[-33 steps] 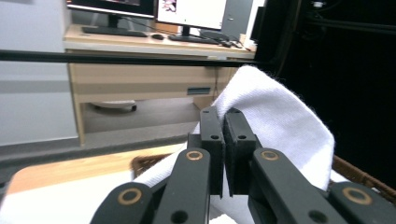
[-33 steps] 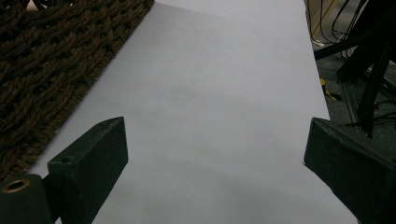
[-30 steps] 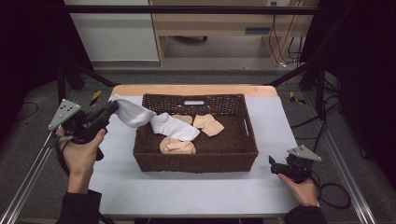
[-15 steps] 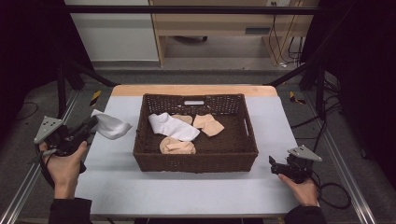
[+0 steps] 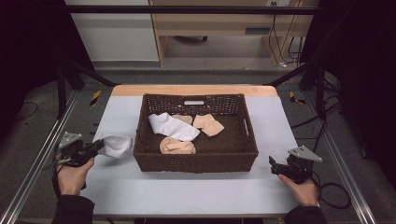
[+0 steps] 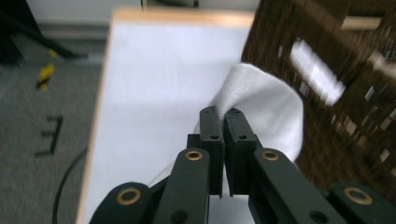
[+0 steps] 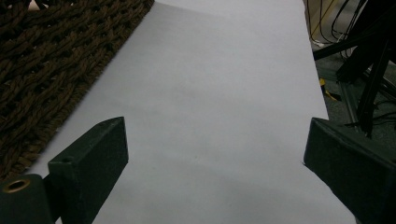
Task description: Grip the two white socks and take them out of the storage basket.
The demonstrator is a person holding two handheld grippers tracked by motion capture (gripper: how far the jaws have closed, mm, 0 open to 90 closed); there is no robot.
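Left gripper [image 5: 93, 148] low at the near left of the bench [image 5: 196, 196], fingers [image 6: 212, 135] pressed together on a fold of a white sock [image 5: 116, 144]. In the left gripper view the sock bulges out ahead of and to the right of the fingertips, its pinched edge caught between the two pads. From the high view the sock's free end extends from the fingers toward the wicker basket [image 5: 196, 161] and sits just beside the basket's left wall, low over the bench; cannot tell whether it touches either one. The left hand [image 5: 72, 175] grips the tool from behind. Basket stands mid-bench, beyond and to the right of the left fingers. Inside it: a second white sock [image 5: 173, 127] lying slantwise, a peach sock [image 5: 176, 146] at the near side touching it, another peach sock [image 5: 208, 125] toward the far right, and a further peach piece [image 5: 183, 118] just showing behind the white one. Right gripper [image 5: 275, 164] at the near right of the bench, held by the right hand [image 5: 303, 190], fingers [image 7: 88, 163] spread wide apart with bare bench surface between them; basket weave lies off to the left of its left finger, well clear.
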